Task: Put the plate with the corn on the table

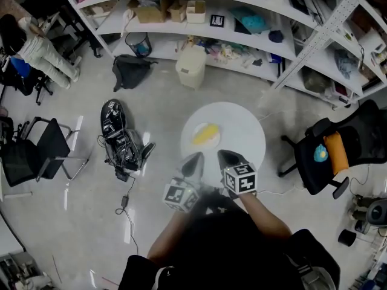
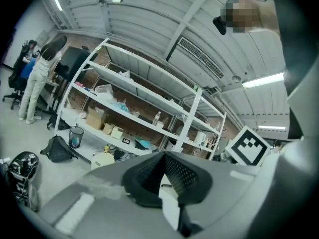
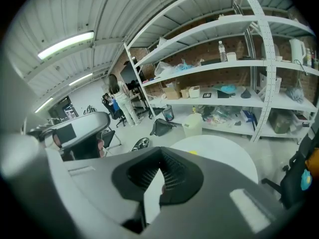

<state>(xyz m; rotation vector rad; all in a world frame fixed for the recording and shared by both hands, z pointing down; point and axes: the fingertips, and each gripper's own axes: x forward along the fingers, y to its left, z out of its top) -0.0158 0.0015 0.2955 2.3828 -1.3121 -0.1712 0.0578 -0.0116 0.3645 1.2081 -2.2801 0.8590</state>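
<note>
A white plate with a yellow corn cob lies on the round white table, left of its middle. Both grippers hang above the table's near edge, apart from the plate. My left gripper is shut with nothing between its jaws; in its own view the left gripper points level at the shelving. My right gripper is also shut and holds nothing. In its own view the right gripper tilts down over the table, and a sliver of the corn shows past the jaws.
A black office chair stands right of the table. On the floor to the left lie a black bag with cables and a folding chair. Long white shelving, a white bin and a backpack are behind. A person is far left.
</note>
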